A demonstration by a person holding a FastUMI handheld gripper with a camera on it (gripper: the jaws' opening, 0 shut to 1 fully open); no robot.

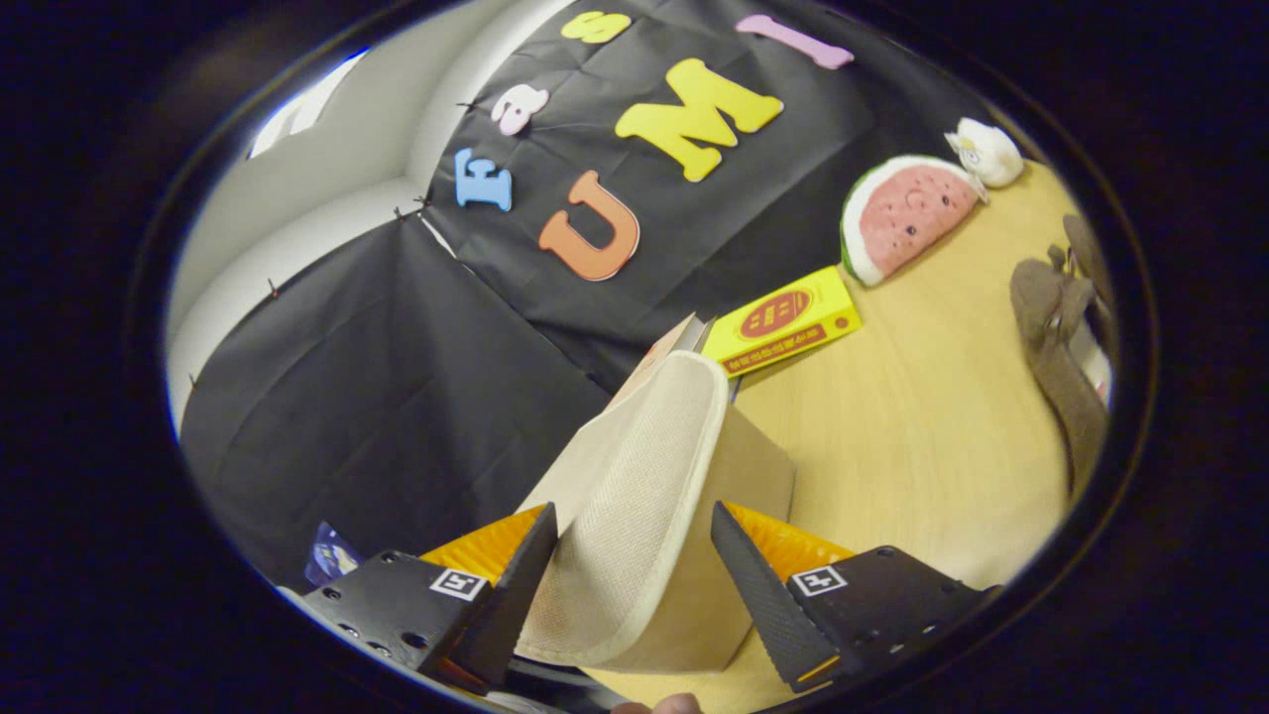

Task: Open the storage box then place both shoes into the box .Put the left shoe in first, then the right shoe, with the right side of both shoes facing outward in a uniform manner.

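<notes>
You have beige box lid [634, 496] between fingers [634, 570], fingers apart, grip unclear. Opening step underway. Brown shoes [1061, 347] wait at worktop [922, 446] far edge. Next: swing lid fully back.

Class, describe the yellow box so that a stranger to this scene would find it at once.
Start at the wooden table where it meets the black booth wall. Beyond the open claw, whose fingers flank the beige fabric lid without clearly pressing it, lies the yellow box. It sits between the lid's far tip and the watermelon plush; it alone is flat and bright yellow with a red oval.
</notes>
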